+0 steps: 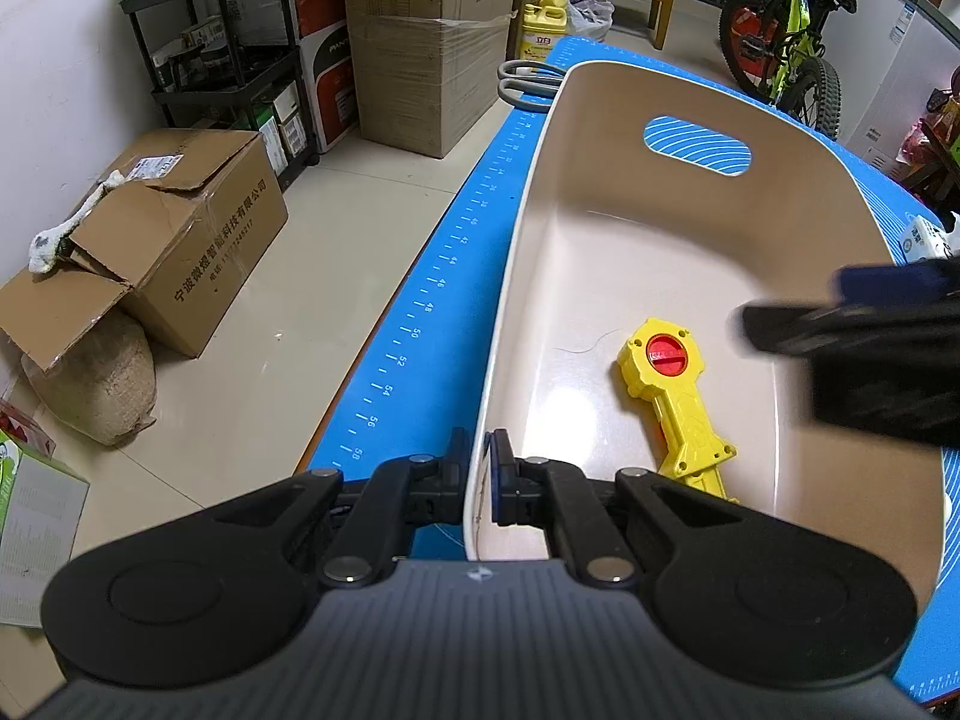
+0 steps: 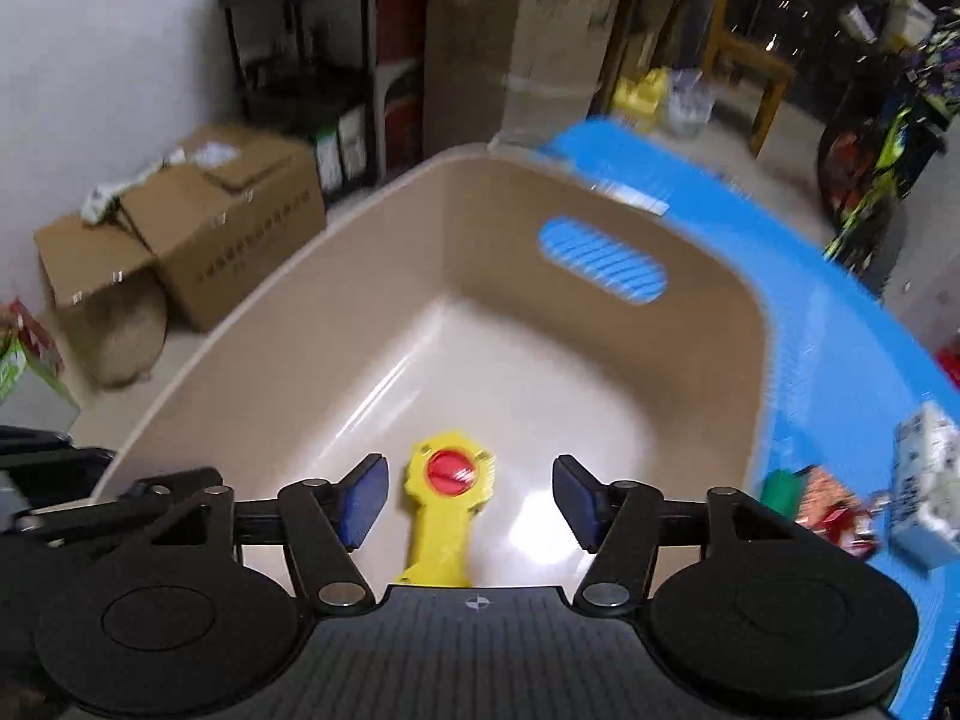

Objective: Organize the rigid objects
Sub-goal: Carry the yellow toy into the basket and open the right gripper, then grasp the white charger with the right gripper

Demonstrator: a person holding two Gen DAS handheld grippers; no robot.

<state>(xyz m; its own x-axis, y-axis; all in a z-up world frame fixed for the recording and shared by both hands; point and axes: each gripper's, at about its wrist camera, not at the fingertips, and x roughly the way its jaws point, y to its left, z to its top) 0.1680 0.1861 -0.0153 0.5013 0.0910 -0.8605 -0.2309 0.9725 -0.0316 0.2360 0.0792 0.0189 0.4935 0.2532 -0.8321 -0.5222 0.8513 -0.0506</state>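
Observation:
A beige plastic bin (image 1: 600,228) stands on the blue mat (image 1: 432,300). A yellow toy launcher with a red dial (image 1: 672,384) lies flat on the bin's floor. My left gripper (image 1: 477,468) is shut on the bin's near-left rim. My right gripper (image 2: 468,498) is open and empty above the bin, with the yellow toy (image 2: 450,492) below and between its fingers, not touching them. The right gripper shows as a dark blurred shape (image 1: 870,348) in the left wrist view. The bin (image 2: 360,324) fills the right wrist view.
Grey-handled scissors (image 1: 528,84) lie on the mat behind the bin. Small packets and a white box (image 2: 918,480) lie on the mat right of the bin. Cardboard boxes (image 1: 180,240), a black shelf (image 1: 222,48) and a bicycle (image 1: 792,42) stand around the table.

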